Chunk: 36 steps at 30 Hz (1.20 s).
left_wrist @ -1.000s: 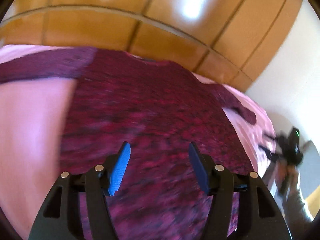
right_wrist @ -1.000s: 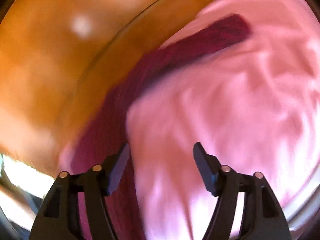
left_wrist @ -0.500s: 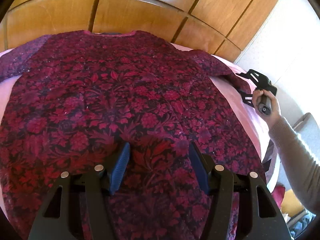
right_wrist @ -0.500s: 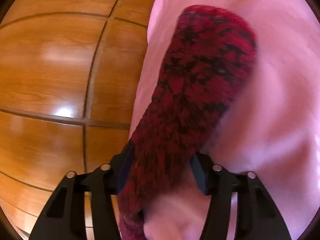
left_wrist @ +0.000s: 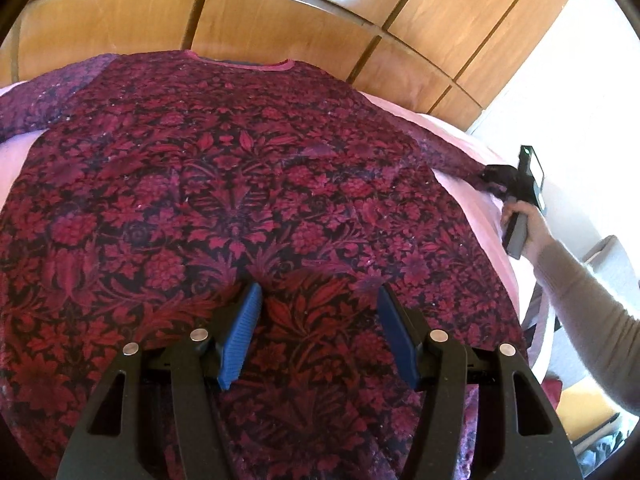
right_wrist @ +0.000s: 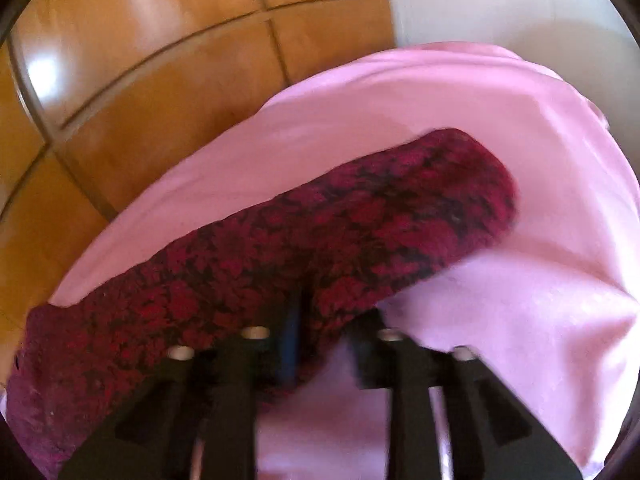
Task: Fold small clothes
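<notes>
Two claws are in my feeds. My left claw stands about half open with nothing between its blue ribbed pads; it hangs tilted downward just over the lower middle of the dark red floral knitted sweater. My right claw is blurred. Its jaws have just been opening, and a bunch of the sweater's right sleeve sits between the fingers. I cannot tell whether the pads press on the fabric or only stand beside it.

Outward from the left claw, the sweater lies spread flat, front up, on the pink bed sheet. Its pink-trimmed neckline is at the far edge, next to the glossy wooden panelling. One sleeve runs off to the left edge of that view. The other stretches out to the right, and at its cuff the left camera shows the right claw, with a hand around the claw's handle and a beige knitted cuff behind it.

Outward from the right claw, the floral sleeve runs as a thick band from the lower left of that view to a rounded cuff end at the upper right, resting on the rumpled pink sheet. Past the sheet are the same wooden panels, and a white wall at the top right.
</notes>
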Motion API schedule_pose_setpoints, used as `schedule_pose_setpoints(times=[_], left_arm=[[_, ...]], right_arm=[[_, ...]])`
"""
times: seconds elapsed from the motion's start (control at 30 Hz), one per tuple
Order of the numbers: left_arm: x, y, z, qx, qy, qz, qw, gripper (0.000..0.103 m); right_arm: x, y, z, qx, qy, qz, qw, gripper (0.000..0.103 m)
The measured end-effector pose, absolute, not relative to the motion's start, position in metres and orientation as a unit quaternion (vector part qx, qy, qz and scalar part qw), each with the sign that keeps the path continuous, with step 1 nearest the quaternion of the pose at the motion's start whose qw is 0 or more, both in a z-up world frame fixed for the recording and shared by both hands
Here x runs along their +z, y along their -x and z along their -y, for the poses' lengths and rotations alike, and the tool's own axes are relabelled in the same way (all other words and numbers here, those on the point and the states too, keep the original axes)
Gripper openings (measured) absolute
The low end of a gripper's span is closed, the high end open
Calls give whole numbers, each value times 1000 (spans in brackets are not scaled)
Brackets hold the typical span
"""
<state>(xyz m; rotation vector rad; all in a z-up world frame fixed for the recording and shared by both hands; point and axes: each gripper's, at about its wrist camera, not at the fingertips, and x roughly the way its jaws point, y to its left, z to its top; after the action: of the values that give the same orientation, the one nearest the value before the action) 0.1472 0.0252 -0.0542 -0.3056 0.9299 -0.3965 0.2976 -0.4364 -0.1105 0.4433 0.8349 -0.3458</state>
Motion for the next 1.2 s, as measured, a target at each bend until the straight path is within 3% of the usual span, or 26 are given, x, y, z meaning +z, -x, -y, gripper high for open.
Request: schedule_pose_setpoints(times=[0.03,0.2,0.43,0.6,0.67,0.7,0.73,0.77,0.83,0.97,1.07,1.2], left_arm=[[-51,-145,-27,-188,147,-442,865,59],[-31,-127,-55,-141,155,-414,886,59],[-22,-95,-124,-17,173,-400,900,59],[-36,-68,-153,14,180,-425,887,59],[-49,-58,-156,3,184,-446,876,49],[-54,-54,-153,-3,180,-450,875,38],[-54,-52,-150,-5,175,-447,877,27],[-54,-49,-148,-12,174,-445,879,20],[-52,-46,-146,-13,183,-438,880,14],[-43,-36,-137,-24,178,-430,885,13],[-54,-32,-132,-22,168,-450,877,13],[-43,-37,-140,4,181,-438,880,25]], right_arm=[[-107,-293,437,-165,-218,-396,877,63],[-80,-253,406,-36,-228,-403,886,61],[-96,-192,292,204,-218,-484,823,51],[-108,-141,237,261,-183,-513,797,51],[-109,-132,229,267,-173,-515,796,51],[-109,-123,225,267,-162,-515,798,50],[-110,-122,224,264,-153,-515,801,41],[-109,-121,222,260,-140,-516,804,23],[-99,-113,215,252,-110,-514,813,14],[-67,-103,209,239,-39,-468,850,12],[-85,-97,203,225,-28,-496,838,12],[-105,-98,201,220,-48,-516,827,13]])
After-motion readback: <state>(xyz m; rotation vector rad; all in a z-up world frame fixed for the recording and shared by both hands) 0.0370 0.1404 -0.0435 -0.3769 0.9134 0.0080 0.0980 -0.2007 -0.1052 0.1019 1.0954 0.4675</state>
